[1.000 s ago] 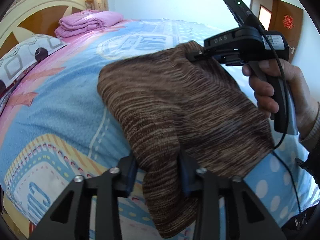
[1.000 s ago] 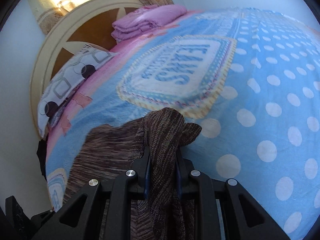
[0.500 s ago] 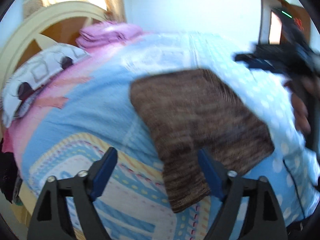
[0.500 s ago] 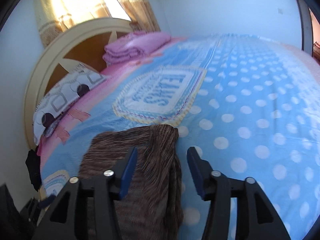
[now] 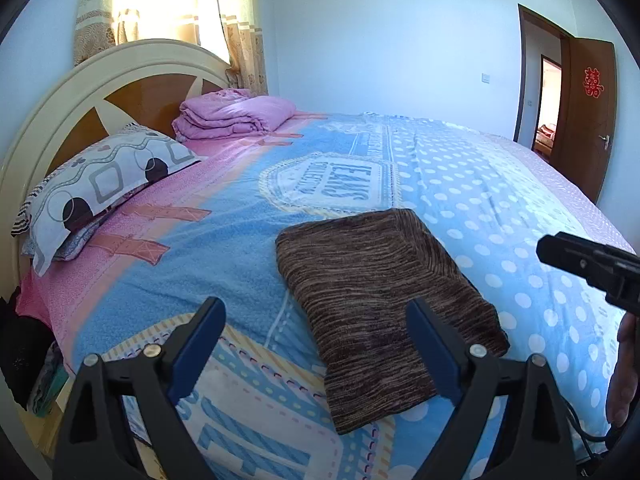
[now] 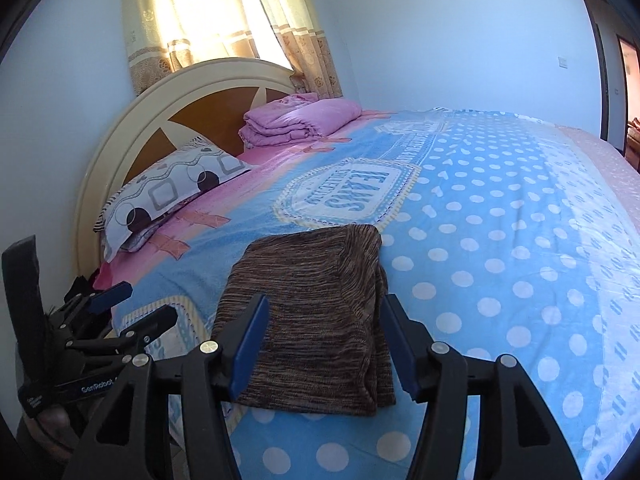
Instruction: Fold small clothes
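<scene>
A brown striped knit garment point(image 5: 372, 272) lies folded in a flat rectangle on the blue patterned bedspread point(image 5: 500, 208), near the bed's front edge. My left gripper point(image 5: 314, 308) hovers above its near end, jaws wide and still opening, nothing between the pads. In the right wrist view the same garment point(image 6: 304, 264) sits just beyond my right gripper point(image 6: 326, 300), which is open and holds nothing. The left gripper point(image 6: 144, 306) shows at the left of that view, off the cloth. The right gripper's black body point(image 5: 588, 264) pokes in at the right of the left wrist view.
A patterned pillow point(image 5: 100, 184) and a folded pink quilt point(image 5: 236, 116) lie against the round headboard point(image 5: 52, 120). Dark clothes point(image 5: 20, 352) hang beside the bed at the left. A brown door point(image 5: 588, 120) stands open at the far right.
Both grippers let go of the brown garment, opened, and drew back and up. The garment, held by two edges before, now lies folded flat on the bed.
</scene>
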Demonstrator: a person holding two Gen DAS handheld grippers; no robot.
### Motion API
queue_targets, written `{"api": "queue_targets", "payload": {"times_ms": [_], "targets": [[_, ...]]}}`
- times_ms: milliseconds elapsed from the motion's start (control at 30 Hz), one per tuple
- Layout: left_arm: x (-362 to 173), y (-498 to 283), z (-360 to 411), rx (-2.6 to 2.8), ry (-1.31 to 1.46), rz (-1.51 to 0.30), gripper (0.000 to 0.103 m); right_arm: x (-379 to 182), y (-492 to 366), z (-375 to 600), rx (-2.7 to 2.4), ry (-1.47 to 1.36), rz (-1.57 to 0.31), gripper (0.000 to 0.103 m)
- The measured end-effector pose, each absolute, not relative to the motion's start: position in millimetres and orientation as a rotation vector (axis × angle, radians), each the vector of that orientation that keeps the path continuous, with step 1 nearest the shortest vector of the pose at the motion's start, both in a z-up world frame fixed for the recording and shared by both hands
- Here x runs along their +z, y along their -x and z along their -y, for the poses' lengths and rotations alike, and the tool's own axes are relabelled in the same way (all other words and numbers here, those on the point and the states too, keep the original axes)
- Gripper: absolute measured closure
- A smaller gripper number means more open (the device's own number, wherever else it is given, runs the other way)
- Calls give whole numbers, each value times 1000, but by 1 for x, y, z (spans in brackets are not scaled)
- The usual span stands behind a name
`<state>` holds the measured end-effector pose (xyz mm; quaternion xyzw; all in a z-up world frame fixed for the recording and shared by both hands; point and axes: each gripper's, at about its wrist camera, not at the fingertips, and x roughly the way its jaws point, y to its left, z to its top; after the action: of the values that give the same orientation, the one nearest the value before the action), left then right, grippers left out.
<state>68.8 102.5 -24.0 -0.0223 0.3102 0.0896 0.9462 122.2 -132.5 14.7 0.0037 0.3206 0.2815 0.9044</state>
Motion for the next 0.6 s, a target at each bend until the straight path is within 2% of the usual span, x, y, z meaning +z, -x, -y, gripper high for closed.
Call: {"api": "queue_targets", "payload": {"times_ms": [600], "targets": [[-18, -66, -96, 178, 39, -620, 5, 13, -106, 131, 596, 8, -659, 44]]}}
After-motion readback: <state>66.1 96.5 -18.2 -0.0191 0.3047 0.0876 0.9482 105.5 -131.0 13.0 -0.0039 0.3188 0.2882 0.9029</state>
